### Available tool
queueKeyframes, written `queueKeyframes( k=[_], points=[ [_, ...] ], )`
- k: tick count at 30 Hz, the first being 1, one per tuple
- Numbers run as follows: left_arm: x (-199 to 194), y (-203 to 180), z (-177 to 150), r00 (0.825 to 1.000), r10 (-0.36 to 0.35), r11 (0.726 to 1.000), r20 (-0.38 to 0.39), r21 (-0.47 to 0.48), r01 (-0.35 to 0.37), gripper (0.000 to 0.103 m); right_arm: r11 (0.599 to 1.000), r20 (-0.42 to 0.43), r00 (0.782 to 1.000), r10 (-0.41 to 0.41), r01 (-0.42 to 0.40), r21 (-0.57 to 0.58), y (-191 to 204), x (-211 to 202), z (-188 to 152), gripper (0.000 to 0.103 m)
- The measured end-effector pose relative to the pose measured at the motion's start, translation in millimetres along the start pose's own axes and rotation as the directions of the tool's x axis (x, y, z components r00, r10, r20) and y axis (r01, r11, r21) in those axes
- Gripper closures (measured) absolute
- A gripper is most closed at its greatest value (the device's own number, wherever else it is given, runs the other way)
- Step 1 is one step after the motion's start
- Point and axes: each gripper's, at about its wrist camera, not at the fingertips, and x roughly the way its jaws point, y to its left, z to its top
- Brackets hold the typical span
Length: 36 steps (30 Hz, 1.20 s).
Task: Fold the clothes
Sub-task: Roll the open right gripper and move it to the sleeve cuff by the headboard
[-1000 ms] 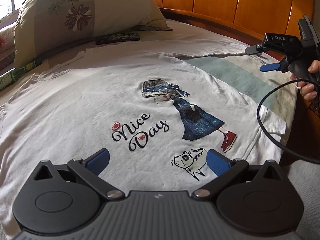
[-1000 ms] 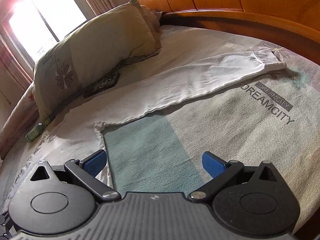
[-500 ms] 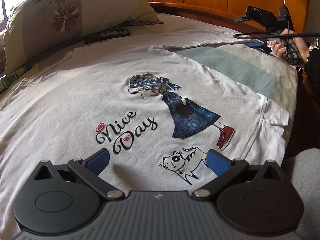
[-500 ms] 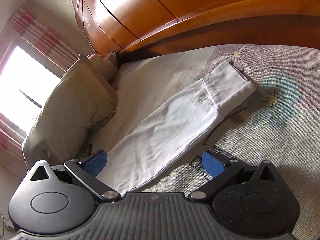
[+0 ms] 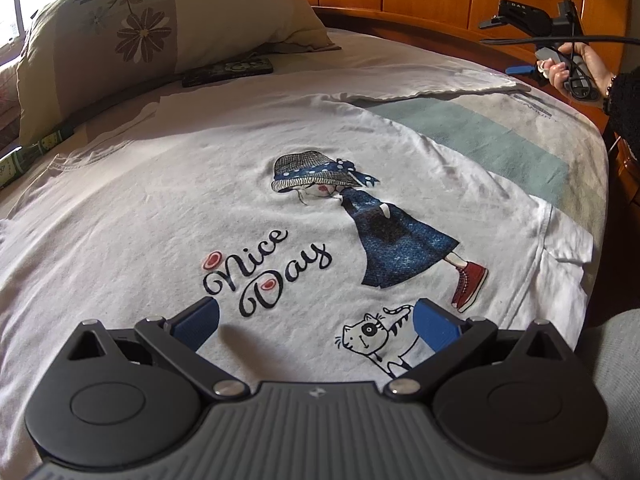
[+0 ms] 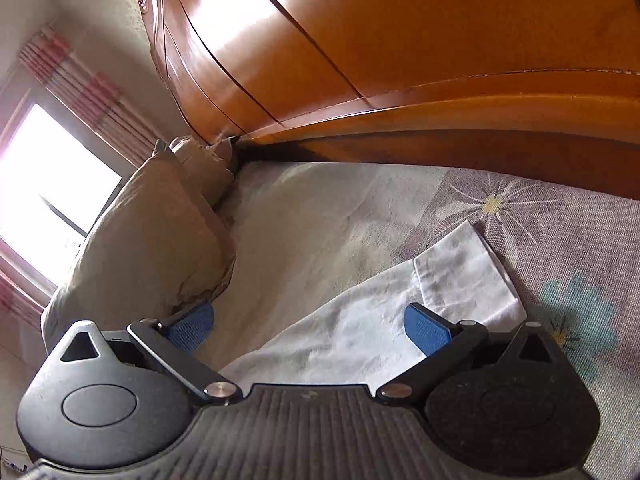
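Note:
A white long-sleeved shirt printed with a girl, a cat and "Nice Day" lies flat, front up, on the bed. My left gripper hovers open over its lower hem, empty. One sleeve stretches out to the far right, and its cuff shows in the right wrist view. My right gripper is open just above that sleeve near the cuff, with nothing between its blue pads. In the left wrist view a hand holds the right gripper by the cuff.
A flowered pillow leans at the bed's far left, with a dark flat object beside it. The wooden headboard rises close behind the cuff. The bedspread ends at the right edge, and a window glows at left.
My right gripper has travelled along the sleeve from near the armpit out to the cuff, close to the headboard. The left gripper has shifted only slightly over the shirt hem.

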Motion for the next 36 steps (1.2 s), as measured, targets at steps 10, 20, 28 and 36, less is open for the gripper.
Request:
queueKeyframes(
  k=[10,20,28,36],
  points=[
    [-0.6,4.3,-1.0,1.0,-0.002,1.0,0.01,-0.008,0.002,0.001,0.98,0.07,0.979,-0.192,0.195,-0.036,-22.3,-28.1,-7.7,0.0],
    [-1.8,2.1,-2.3,1.0,-0.011,1.0,0.015,-0.009,0.011,0.001,0.999,-0.09,0.996,0.02,-0.016,0.048,-3.6,-16.6,-49.6,0.0],
    [2.2,2.1,-2.3,1.0,-0.017,1.0,0.015,-0.016,0.017,0.001,0.99,0.057,0.998,0.029,-0.037,0.139,-6.4,-8.6,-52.5,0.0],
    [2.3,1.1,-2.2,0.999,-0.026,1.0,0.021,-0.014,0.026,0.001,0.999,0.029,0.999,0.019,-0.021,0.047,17.4,8.6,-65.3,0.0]
  ],
)
